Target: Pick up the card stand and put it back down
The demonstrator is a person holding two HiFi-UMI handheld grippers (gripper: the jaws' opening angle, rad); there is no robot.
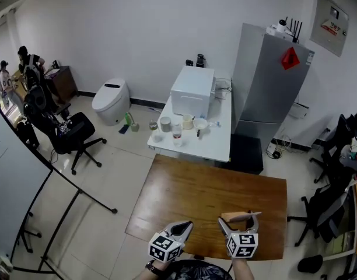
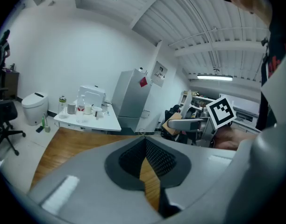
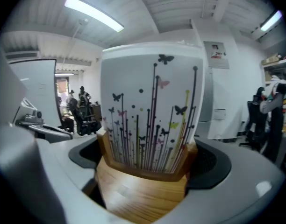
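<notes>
The card stand [image 1: 232, 217] is a light wooden block holding a white card printed with dark stems and butterflies [image 3: 152, 101]. My right gripper [image 1: 240, 219] is shut on the block, which fills the space between its jaws in the right gripper view [image 3: 145, 183]. It sits over the near right part of the brown wooden table [image 1: 196, 197]; I cannot tell whether the block touches the top. My left gripper [image 1: 185, 227] is over the table's near edge, left of the stand, shut and holding nothing [image 2: 144, 141]. The left gripper view shows the right gripper [image 2: 182, 123] off to its right.
Behind the wooden table stands a white table [image 1: 216, 147] with a white box [image 1: 192, 90], cups and bottles. A grey refrigerator [image 1: 269, 89] is at the back right. Office chairs [image 1: 67, 132], a toilet [image 1: 111, 101] and a whiteboard stand [image 1: 62, 203] are to the left.
</notes>
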